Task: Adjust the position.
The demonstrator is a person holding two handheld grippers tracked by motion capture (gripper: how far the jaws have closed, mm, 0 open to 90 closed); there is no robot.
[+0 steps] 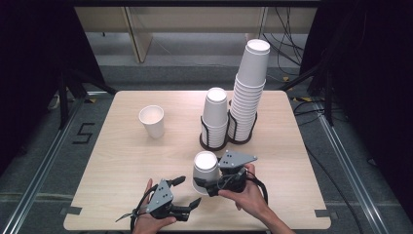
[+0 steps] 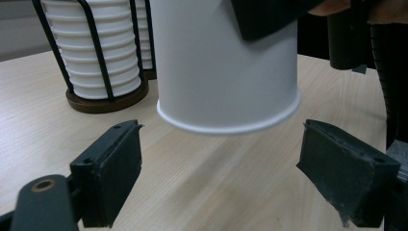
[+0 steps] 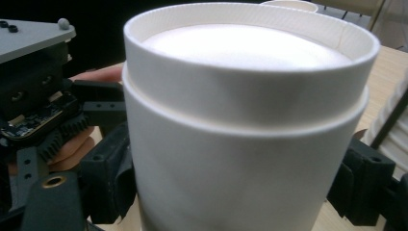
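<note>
Upside down, the cup (image 1: 205,171) hangs just above the table's (image 1: 122,161) near edge, clamped in the right gripper (image 1: 204,184). Beside it the left gripper (image 1: 187,191) stands wide, holding nothing. Behind are two racked cup stacks (image 1: 248,92) and a lone upright cup (image 1: 152,121).

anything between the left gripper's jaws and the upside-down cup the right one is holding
Nothing: in the left gripper view, only bare table lies between the open left gripper and the upside-down cup. The high view shows the same gap.
</note>
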